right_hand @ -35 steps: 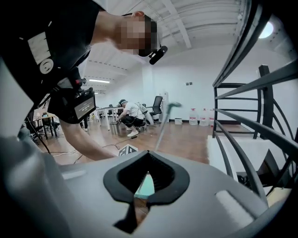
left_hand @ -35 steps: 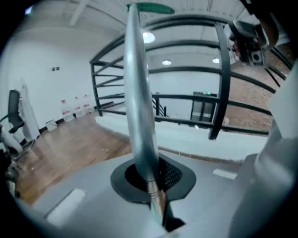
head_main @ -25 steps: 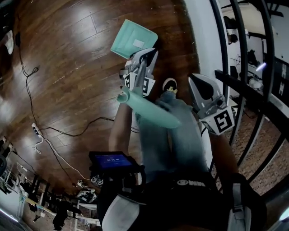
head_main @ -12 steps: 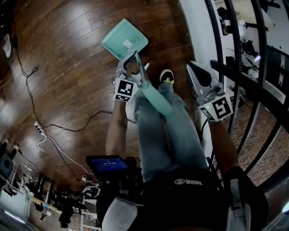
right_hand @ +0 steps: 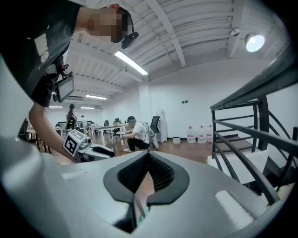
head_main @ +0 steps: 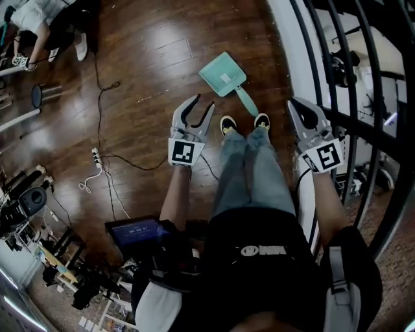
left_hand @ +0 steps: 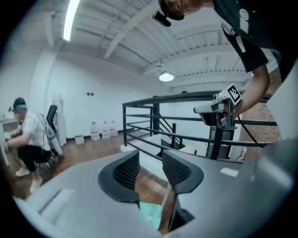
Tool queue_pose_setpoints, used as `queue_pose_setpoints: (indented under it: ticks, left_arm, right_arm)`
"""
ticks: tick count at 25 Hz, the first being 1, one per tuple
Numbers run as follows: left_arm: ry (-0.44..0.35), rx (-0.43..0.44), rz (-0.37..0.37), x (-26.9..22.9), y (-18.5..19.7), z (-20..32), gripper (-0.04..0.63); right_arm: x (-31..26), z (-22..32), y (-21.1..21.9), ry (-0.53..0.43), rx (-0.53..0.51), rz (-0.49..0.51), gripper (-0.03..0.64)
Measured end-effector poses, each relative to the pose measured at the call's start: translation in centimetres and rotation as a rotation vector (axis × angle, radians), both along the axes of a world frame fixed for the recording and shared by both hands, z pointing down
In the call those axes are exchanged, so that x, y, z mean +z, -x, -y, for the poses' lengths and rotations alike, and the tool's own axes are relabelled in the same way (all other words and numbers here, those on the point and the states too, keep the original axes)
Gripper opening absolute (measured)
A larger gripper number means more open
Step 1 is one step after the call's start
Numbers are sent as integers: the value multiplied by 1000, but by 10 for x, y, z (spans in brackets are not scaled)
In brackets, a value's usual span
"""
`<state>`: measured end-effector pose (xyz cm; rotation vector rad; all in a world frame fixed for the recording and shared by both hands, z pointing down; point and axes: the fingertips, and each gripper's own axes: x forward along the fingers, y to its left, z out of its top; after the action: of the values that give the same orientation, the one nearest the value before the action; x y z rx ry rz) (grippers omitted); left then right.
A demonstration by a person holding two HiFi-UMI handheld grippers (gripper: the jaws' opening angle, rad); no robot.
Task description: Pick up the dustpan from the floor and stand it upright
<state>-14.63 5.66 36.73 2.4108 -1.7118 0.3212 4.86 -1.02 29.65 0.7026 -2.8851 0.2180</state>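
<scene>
The teal dustpan (head_main: 224, 76) is on the wooden floor by the white ledge, with its handle (head_main: 247, 102) pointing back toward the person's shoes. I cannot tell whether it stands tilted or lies flat. My left gripper (head_main: 198, 105) hangs well above the floor, left of the handle and apart from it. Its jaws are closing with a gap and nothing between them. In the left gripper view (left_hand: 150, 162) a bit of the teal dustpan (left_hand: 150, 214) shows far below the jaws. My right gripper (head_main: 297, 105) is up beside the railing, its tips together (right_hand: 148, 156) and holding nothing.
The person's two shoes (head_main: 228, 124) stand just short of the dustpan handle. A black railing (head_main: 363, 97) and a white ledge (head_main: 288, 45) run along the right. A cable and power strip (head_main: 96, 155) lie on the floor at left. Another person (head_main: 39, 19) crouches at the far left.
The left gripper has let go of the dustpan handle and opened. Both grippers have risen away from the floor, and the dustpan now sits apart, farther below.
</scene>
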Motion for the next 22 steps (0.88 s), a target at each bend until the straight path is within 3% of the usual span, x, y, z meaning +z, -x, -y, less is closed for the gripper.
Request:
queue_pose_setpoints:
  ticks: [2,3,9,15,22]
  left_arm:
    - [-89,-19,31,-78,-5,-15,37]
    - [-119,-31,39,-110,-10,-24,15]
    - [-200,-39,98,-213,-73,-76,15]
    - [-252,-78,90,-254,-148,-145,15]
    - [-230,-117,27,-264,-149,-181,15]
  right_arm:
    - [-44,-16,10,-30,-14,63,3]
    - [-64,-26,15,-44,-25,97,3]
    - [-147,-87,10,-128,-137,234,3]
    - [-183,-149,-33,-129,-193,331,3]
    - [-204,-196,-11,-135,-254,346,3]
